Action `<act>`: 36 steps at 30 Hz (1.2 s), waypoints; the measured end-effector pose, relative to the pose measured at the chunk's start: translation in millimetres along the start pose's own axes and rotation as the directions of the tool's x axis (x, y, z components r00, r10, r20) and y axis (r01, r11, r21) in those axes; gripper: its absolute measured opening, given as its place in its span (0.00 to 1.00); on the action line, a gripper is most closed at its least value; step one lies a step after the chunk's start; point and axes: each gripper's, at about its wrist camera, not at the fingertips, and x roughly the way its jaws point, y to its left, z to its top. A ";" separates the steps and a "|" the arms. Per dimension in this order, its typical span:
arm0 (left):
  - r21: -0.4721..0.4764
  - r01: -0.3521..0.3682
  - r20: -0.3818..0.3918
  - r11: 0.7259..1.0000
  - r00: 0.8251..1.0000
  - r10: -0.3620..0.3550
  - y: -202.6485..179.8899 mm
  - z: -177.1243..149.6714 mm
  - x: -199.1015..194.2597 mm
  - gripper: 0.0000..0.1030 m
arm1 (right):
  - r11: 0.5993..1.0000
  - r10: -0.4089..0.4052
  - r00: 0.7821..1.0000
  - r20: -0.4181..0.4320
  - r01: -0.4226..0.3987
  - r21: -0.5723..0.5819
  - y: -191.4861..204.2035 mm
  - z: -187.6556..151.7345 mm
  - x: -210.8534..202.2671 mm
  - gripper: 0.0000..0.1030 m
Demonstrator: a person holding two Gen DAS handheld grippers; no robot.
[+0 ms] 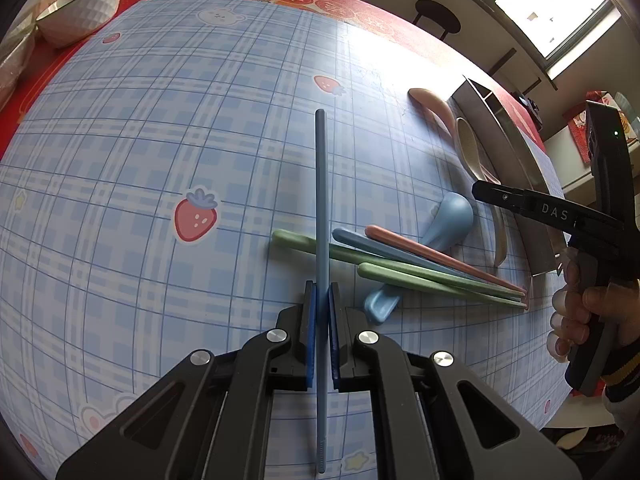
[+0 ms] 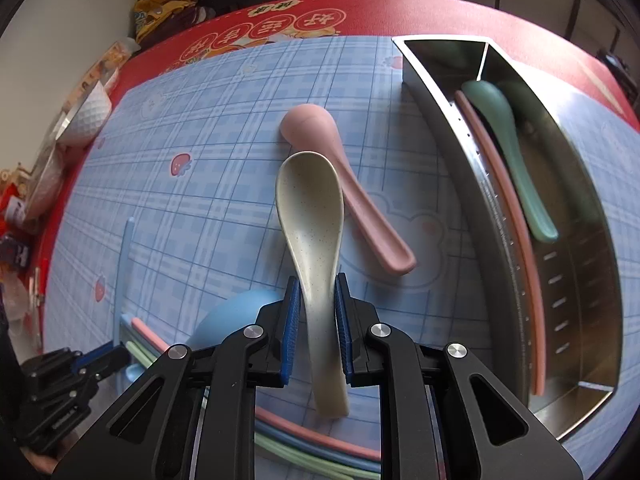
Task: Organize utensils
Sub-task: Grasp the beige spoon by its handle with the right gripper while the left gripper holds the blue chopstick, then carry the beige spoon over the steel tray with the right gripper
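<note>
Left gripper (image 1: 322, 304) clamping one long light-blue plastic chopstick (image 1: 321, 200) between blue pads, the stick pointing straight away over the blue plaid tablecloth (image 1: 160, 140). Right gripper (image 2: 318, 300) closing on the neck of one speckled cream plastic soup spoon (image 2: 310, 216), pads pressing both sides, no earlier view to compare.

Lying just left of the stainless-steel utensil tray (image 2: 436, 92): one pink plastic soup spoon (image 2: 348, 188), touching the cream one. Resting inside that tray: one dark-green spoon (image 2: 508, 140) and one pink chopstick (image 2: 516, 216) along its near wall.

Sitting further left of the tray: one light-blue spoon (image 1: 448, 220) under a crossed pile of four chopsticks — two green chopsticks (image 1: 420, 276), one blue chopstick (image 1: 360, 240), one pink pile chopstick (image 1: 420, 250). Standing well away from the tray, at the cloth's far corner: one white faceted bowl (image 1: 80, 4).
</note>
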 end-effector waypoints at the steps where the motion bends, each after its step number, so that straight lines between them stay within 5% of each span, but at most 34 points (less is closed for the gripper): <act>1: 0.001 -0.001 0.001 1.000 1.000 0.001 -0.5 0.2 0.2 0.07 | 0.999 -0.027 1.000 0.009 0.028 -0.023 2.1 -0.2 -3.1 0.17; 3: -0.002 0.000 0.002 1.000 1.000 0.000 -0.7 0.3 1.0 0.07 | 0.996 -0.061 0.998 0.022 0.062 -0.069 5.0 -1.5 -8.1 0.17; 21: -0.006 -0.025 0.002 1.000 1.000 0.025 -6.8 2.4 6.0 0.07 | 0.997 0.068 0.995 0.080 -0.070 0.033 -18.4 -9.3 -43.1 0.17; 30: -0.011 -0.038 0.008 0.999 0.999 0.038 -9.4 1.7 7.9 0.07 | 0.998 -0.054 0.988 0.144 0.051 0.024 -61.3 33.0 -64.1 0.17; 36: -0.009 -0.050 0.010 0.999 0.999 0.050 -12.2 1.2 9.1 0.07 | 0.993 -0.113 0.990 0.079 0.111 0.031 -90.9 68.4 -35.4 0.17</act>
